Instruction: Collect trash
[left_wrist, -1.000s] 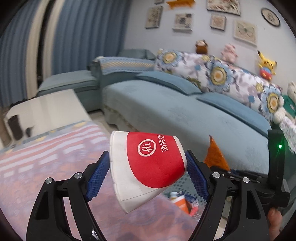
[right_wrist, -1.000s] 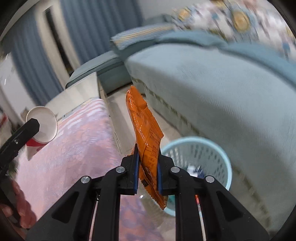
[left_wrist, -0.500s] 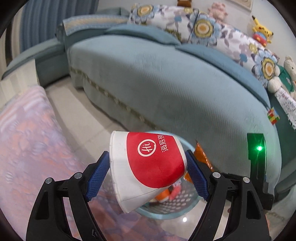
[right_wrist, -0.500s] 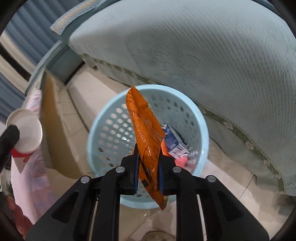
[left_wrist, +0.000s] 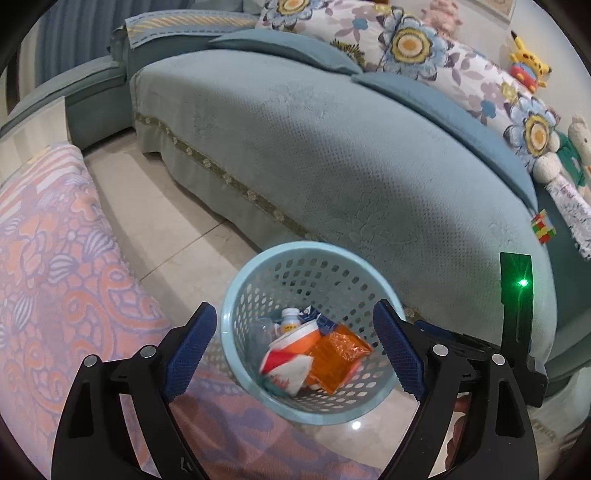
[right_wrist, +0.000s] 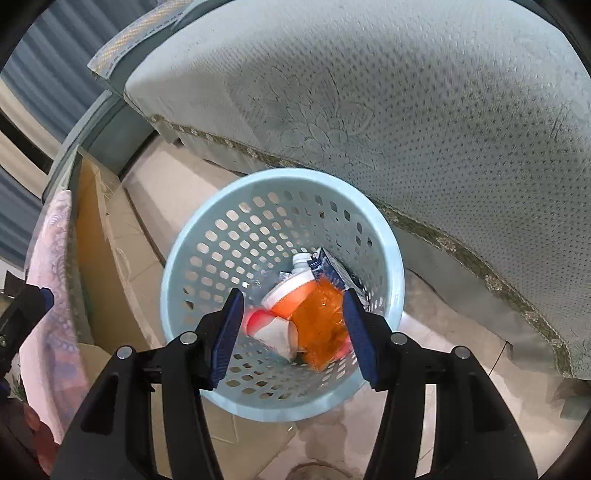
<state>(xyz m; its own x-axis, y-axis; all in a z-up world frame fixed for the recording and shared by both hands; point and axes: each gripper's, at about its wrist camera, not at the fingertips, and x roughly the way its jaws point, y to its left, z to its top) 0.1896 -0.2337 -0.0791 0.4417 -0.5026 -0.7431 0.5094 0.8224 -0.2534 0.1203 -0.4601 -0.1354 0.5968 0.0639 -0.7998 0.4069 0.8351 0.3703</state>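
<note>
One light-blue perforated basket (right_wrist: 221, 236) stood on the floor beside the sofa (left_wrist: 332, 155); inside lay one red-and-white paper cup (left_wrist: 284, 363), one orange wrapper (left_wrist: 338, 350) at 3 o'clock of it, one small white bottle (left_wrist: 290, 319); left gripper (left_wrist: 295, 349) and right gripper (right_wrist: 293, 328) hung above, both spread wide, holding nothing.

No lettering can be made out for certain. The small white bottle (left_wrist: 289, 320) in the basket (left_wrist: 236, 295) carries a yellow label with dark print — too small and blurred to read. The crushed red-and-white cup (left_wrist: 284, 363) beside it shows red marks on its white part, not legible. The blue carton (right_wrist: 332, 267) at the far wall has unreadable print.
</note>
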